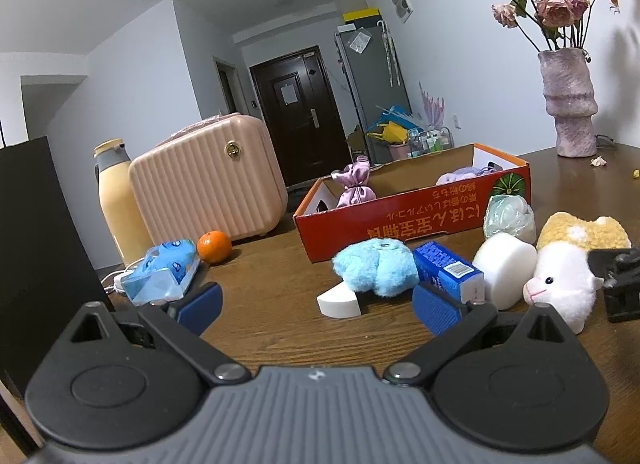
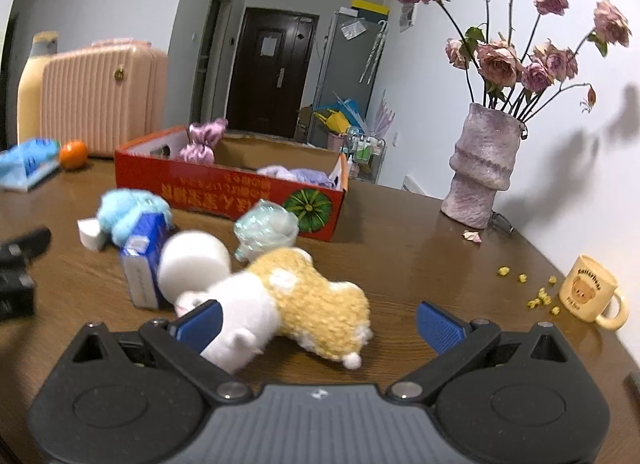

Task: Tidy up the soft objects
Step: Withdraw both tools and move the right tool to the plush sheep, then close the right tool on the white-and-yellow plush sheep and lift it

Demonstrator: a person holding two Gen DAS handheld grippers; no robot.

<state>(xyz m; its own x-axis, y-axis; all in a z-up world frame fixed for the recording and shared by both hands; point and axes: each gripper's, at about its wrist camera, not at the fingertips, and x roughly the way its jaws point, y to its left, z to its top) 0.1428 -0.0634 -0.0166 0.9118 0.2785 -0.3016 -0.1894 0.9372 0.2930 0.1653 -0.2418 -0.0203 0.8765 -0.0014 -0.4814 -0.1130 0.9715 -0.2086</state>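
Right gripper (image 2: 318,322) spread wide around plush sheep (image 2: 296,304), not yet closed, next likely squeeze then carry to red box (image 2: 240,193); left gripper (image 1: 318,306) agape, empty.

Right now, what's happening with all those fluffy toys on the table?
A person is tidying soft things into the red box, using a gripper in each hand. A purple pouch and something lilac are already inside. The right gripper is open around the yellow and white plush toy, not squeezing it yet. The left gripper is open and empty, pointing toward the blue fluffy toy. White sponges wait on the table.
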